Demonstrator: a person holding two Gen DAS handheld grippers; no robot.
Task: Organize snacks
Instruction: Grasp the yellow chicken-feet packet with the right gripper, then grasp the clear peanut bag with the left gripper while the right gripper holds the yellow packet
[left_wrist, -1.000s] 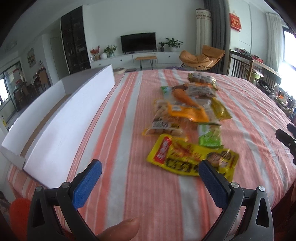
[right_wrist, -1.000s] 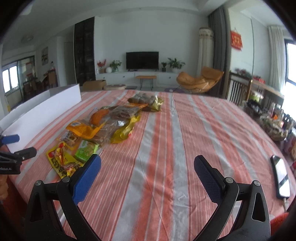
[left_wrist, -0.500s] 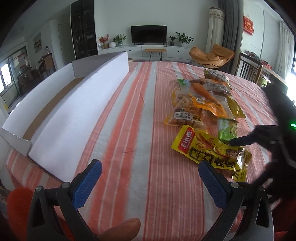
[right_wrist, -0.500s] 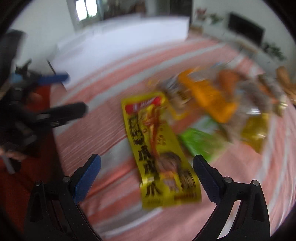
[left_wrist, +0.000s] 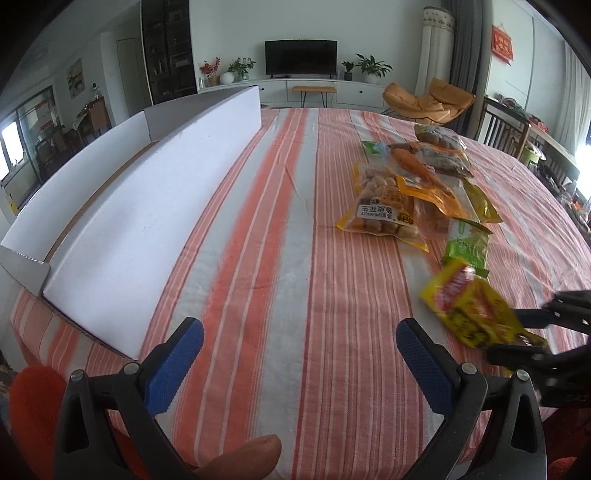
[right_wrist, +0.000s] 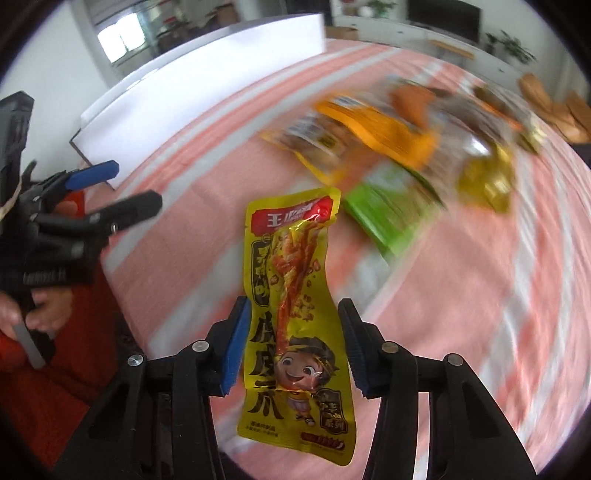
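Swung down from a level view over the striped table, the right gripper (right_wrist: 293, 341) now closes its jaws around the yellow snack packet (right_wrist: 295, 314), whose long axis runs straight ahead between them, while the left gripper (left_wrist: 299, 362) hovers wide open and empty beside the white box (left_wrist: 140, 206).

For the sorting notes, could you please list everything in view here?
Yellow packet: one, yellow and red, between the closing right jaws.
Green packet: one, green, on the cloth beside the pile.
Peanut bag: one, yellow, near edge of the pile.
Other snacks: several, orange and brown, piled farther back.
Box: one, white, long, left on the table.
Cloth: one, orange and white stripes, over the table.
Left gripper: black, blue pads, open, empty.
Right gripper: black, blue pads.
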